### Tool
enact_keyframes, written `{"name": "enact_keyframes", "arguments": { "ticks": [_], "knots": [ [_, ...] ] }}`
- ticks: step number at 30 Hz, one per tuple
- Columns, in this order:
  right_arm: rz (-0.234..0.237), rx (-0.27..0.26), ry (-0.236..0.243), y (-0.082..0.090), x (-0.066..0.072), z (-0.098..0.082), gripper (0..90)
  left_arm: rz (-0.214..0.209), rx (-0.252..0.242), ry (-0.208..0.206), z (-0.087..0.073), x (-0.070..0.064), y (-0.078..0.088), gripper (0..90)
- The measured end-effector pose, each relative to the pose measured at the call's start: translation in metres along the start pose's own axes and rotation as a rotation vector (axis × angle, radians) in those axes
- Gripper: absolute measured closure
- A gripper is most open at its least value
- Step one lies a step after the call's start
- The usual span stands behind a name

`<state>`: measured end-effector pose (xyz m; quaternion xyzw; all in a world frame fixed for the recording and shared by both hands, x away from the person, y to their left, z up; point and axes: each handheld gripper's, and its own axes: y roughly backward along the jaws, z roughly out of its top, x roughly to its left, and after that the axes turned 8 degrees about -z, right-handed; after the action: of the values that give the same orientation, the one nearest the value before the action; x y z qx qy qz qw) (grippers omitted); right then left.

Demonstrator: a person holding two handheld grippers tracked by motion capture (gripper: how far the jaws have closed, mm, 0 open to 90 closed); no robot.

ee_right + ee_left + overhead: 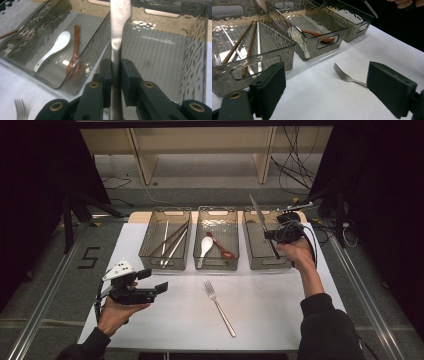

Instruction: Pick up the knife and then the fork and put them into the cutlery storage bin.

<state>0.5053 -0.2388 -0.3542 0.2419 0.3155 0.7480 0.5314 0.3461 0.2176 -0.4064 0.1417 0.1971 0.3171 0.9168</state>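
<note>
The right tool point(116, 82) pinches a knife point(119, 30) between its pads, blade rising ahead of it, over the empty bin point(192, 50). Beside that bin, another holds a white spoon point(53, 50) and a wooden spoon point(74, 47). The left tool point(325, 91) rests on the bench point(317, 100), spread wide, with a fork point(345, 76) just ahead of it.

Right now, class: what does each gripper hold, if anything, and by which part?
The right gripper clamps a table knife partway along its length, above the rightmost bin. The left gripper holds nothing, its jaws open.
</note>
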Motion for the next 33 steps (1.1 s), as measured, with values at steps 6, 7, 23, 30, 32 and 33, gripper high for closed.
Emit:
{"name": "enact_keyframes", "arguments": {
  "ticks": [6, 7, 23, 30, 32, 33],
  "knots": [
    [-0.032, 0.016, -0.029, -0.01, -0.005, 0.008, 80.6, 0.0, -0.001, -0.002, 0.0, 0.0, 0.0, 15.3],
    [-0.034, 0.016, -0.034, -0.012, -0.006, 0.009, 80.6, 0.0, 0.0, -0.002, 0.0, 0.001, 0.001, 15.3],
    [-0.06, 0.053, -0.092, -0.035, -0.002, 0.015, 80.4, 0.0, -0.009, 0.001, 0.0, 0.0, 0.001, 15.3],
    [-0.074, 0.072, -0.106, -0.044, 0.002, 0.014, 80.3, 0.0, -0.004, -0.004, 0.0, 0.0, 0.001, 15.3],
    [-0.078, 0.071, -0.12, -0.046, 0.003, 0.014, 80.2, 0.0, -0.003, -0.005, 0.0, 0.0, 0.001, 15.3],
    [-0.079, 0.073, -0.125, -0.047, 0.003, 0.014, 80.0, 0.0, -0.003, -0.004, 0.0, 0.0, 0.001, 15.3]
  ]
}}
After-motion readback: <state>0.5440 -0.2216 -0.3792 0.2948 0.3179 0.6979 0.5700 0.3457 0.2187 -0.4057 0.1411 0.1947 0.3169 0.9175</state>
